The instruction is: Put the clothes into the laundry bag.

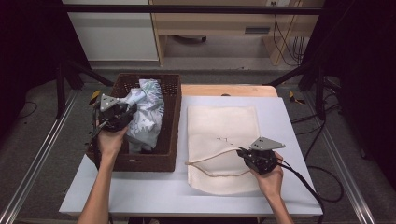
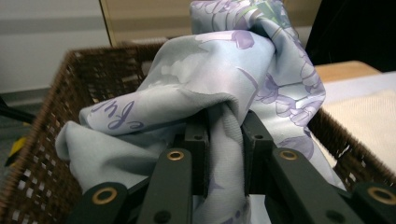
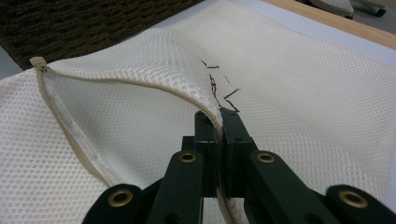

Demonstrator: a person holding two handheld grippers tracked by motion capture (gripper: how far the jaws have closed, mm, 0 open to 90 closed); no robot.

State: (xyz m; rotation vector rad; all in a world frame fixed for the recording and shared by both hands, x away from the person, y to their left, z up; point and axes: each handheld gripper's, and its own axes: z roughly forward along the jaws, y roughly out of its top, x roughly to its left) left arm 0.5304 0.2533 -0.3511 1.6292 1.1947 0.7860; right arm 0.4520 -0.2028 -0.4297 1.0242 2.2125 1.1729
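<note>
A pale blue cloth with a lilac flower print [image 1: 145, 111] rises out of the brown wicker basket [image 1: 170, 135] at the table's left. My left gripper [image 1: 129, 110] is shut on a fold of that cloth [image 2: 224, 135] and holds it above the basket. On the right lies a cream mesh laundry bag [image 1: 223, 140] with its zipper mouth toward the basket. My right gripper [image 1: 241, 152] is shut on the bag's upper layer [image 3: 154, 70] and lifts it, so the mouth gapes along the zipper edge [image 3: 60, 116].
The basket [image 2: 56, 140] and the bag lie on a white sheet [image 1: 140, 196] over a wooden table [image 1: 229, 89]. Black frame bars and dark curtains surround the table. Cables trail at the right, and a wooden desk stands beyond.
</note>
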